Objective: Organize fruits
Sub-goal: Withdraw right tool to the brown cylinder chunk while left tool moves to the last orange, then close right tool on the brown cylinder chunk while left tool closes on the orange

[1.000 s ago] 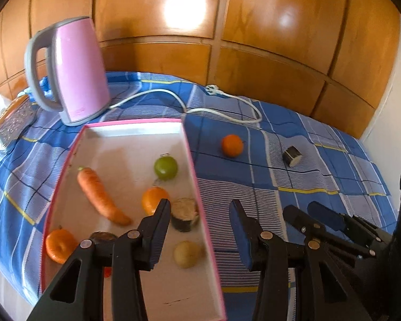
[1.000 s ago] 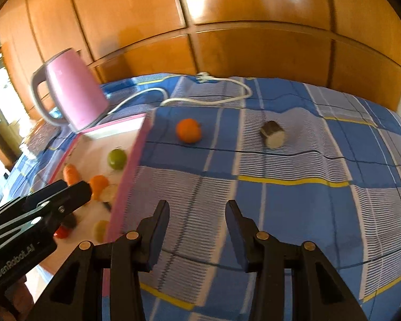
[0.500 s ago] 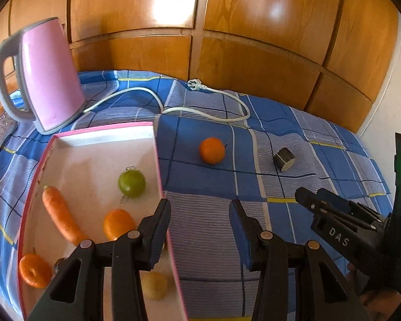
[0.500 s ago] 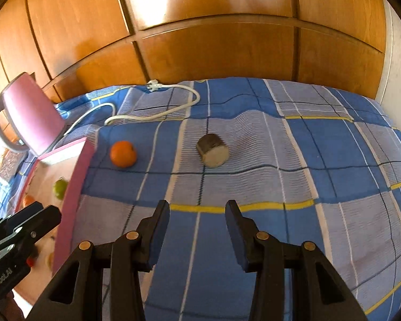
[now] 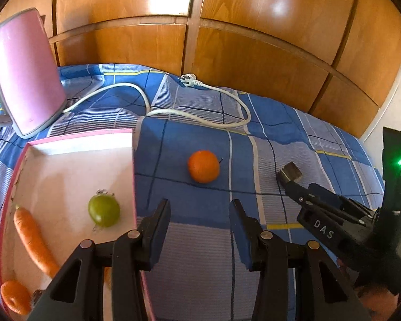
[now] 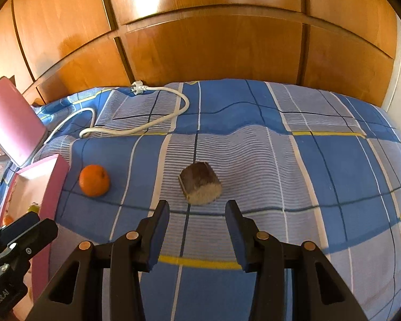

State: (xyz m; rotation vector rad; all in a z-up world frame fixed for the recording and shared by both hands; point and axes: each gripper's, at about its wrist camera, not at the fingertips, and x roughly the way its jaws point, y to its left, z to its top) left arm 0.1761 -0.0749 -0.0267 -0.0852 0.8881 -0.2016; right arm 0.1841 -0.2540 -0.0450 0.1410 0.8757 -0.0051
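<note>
A pink-rimmed white tray (image 5: 80, 136) lies on the blue checked cloth at the left and holds a green fruit (image 5: 103, 210), a carrot (image 5: 32, 239) and an orange fruit (image 5: 14, 295). An orange (image 5: 203, 166) lies loose on the cloth right of the tray; it also shows in the right wrist view (image 6: 94, 180). A brown cut chunk (image 6: 200, 183) lies further right (image 5: 290, 174). My left gripper (image 5: 200, 214) is open and empty, just short of the orange. My right gripper (image 6: 197, 215) is open and empty, just short of the chunk.
A pink kettle (image 5: 24, 80) stands behind the tray, its white cord and plug (image 5: 200, 99) looping across the cloth at the back. Wooden panels (image 6: 214, 40) close off the far side. The tray's pink wall (image 6: 52, 187) is left of the orange.
Both grippers have moved forward and to the right: the left from over the tray toward the loose orange, the right toward the brown chunk. Both stayed open.
</note>
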